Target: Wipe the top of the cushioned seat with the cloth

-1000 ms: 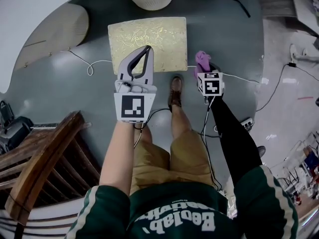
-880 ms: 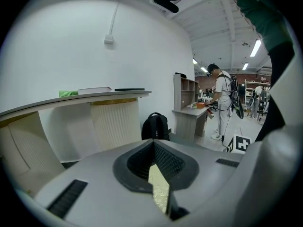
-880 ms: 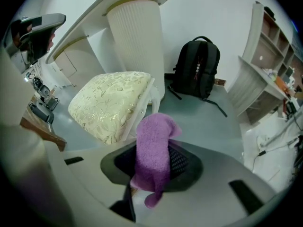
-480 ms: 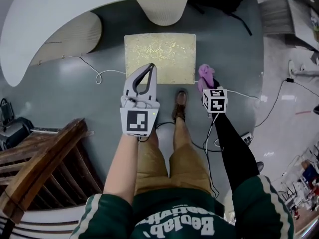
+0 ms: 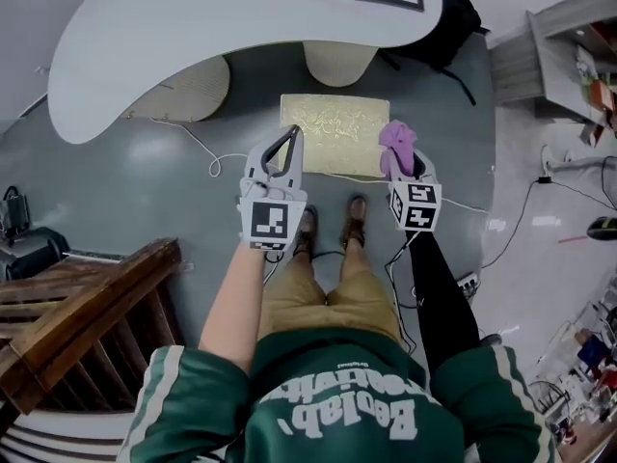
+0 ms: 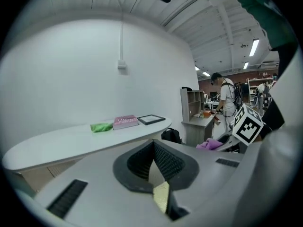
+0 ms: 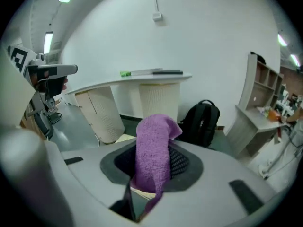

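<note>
On the grey floor (image 5: 145,181) just ahead of your shoes (image 5: 355,218), the gold cushioned seat (image 5: 335,128) lies flat, near the pale base (image 5: 339,64) of the curved white table (image 5: 193,46). Your right gripper (image 5: 405,167) is clamped on the purple cloth (image 5: 396,141), which stands up out of the jaws and flops over at the top; in the head view it overlaps the seat's near right corner. Your left gripper (image 5: 291,133) has its jaws brought together at the tips with nothing held between them (only a sliver of the gold seat shows through the gap behind). In the head view its tips overlap the seat's near left edge. The cube (image 5: 270,222) on each gripper carries black-and-white square markers. White lettering across your green sweatshirt (image 5: 337,403), upside down to the camera, seems to read "Beolab". A wooden chair (image 5: 77,307) stands to your left
</note>
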Motion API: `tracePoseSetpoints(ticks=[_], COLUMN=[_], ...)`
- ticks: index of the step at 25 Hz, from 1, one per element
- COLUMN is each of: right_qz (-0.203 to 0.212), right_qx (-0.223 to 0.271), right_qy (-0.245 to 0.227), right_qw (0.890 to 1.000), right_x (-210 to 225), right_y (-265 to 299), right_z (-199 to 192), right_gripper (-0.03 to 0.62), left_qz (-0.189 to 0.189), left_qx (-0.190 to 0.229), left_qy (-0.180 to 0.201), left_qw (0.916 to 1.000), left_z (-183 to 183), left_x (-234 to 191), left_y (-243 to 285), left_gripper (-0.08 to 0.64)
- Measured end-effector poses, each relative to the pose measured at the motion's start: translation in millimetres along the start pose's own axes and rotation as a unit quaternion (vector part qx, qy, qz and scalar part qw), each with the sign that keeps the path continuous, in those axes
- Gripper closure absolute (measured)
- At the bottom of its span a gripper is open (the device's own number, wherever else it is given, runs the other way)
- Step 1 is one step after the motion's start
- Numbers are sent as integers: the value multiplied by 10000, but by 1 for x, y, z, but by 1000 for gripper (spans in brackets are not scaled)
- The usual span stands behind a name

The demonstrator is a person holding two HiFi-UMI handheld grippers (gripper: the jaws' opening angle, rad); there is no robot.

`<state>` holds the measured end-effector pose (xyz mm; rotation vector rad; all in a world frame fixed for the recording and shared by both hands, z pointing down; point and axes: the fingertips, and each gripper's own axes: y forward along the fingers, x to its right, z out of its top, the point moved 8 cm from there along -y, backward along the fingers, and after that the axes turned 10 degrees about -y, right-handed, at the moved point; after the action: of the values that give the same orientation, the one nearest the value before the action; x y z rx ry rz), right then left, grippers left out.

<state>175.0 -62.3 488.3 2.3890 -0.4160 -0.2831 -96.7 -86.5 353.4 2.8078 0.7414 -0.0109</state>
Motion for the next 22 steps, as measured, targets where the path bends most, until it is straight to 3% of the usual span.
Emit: tracePoseSetpoints(ticks=[6,10,16,22], right_qz=[-307,-392,-535,-573], right_qx=[897,1466,2044,2476], right_qy=[81,-119,-305,-369], right_qw=[9955,9883,9770,9665], right_x=[-11,-31,-46,-56], right_y=[-49,-88,-143,-181], right_z=[105,162,218,246], right_gripper=[463,460,459,459], left_qz=[87,67,-128,-298], left_qx=[436,614,867,1196], left_qy=[102,122,207,231], left_qw=[9990,9980,9959,9921], left_z=[69,107,158,192], left_x=[-20,-28,-31,-27], left_y=[-25,-44,-65,-83], left_gripper=[545,545,545,545])
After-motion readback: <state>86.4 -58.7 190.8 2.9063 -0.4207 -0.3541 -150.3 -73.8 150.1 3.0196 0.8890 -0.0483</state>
